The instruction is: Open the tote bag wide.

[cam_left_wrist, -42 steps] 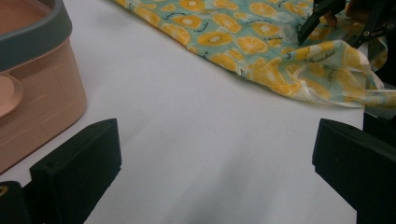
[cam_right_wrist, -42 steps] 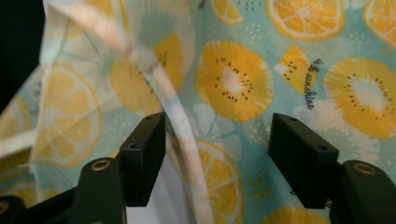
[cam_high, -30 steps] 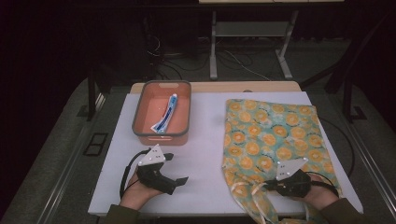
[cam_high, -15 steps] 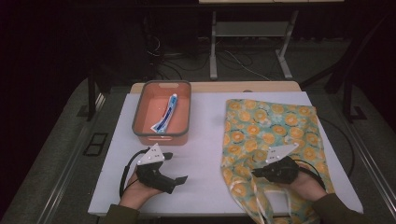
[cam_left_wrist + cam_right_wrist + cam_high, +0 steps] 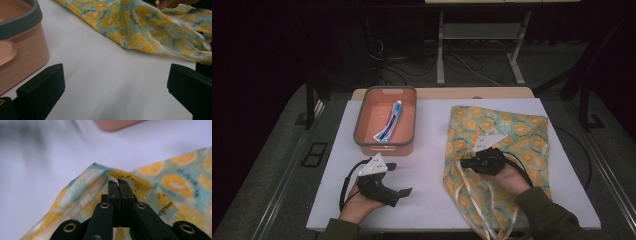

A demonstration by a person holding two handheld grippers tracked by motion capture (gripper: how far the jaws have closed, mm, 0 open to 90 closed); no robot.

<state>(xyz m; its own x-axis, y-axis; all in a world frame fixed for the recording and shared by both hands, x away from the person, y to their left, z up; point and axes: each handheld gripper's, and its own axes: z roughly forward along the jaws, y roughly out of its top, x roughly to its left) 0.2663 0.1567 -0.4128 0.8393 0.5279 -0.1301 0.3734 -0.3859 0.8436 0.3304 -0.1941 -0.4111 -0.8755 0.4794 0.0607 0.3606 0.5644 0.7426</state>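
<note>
My right gripper (image 5: 117, 182) pinching edge of bag (image 5: 175, 185), lifting fold off table (image 5: 50, 165); left gripper (image 5: 112, 85) resting wide open, holding nothing

Overhead forward-down; two close tongs-mounted views

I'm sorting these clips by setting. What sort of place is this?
Probably a lab or recording room, not a home: a white table stands alone on a dark floor, loose cables trail behind it, and the bin and fabric bag look laid out for a test.
</note>
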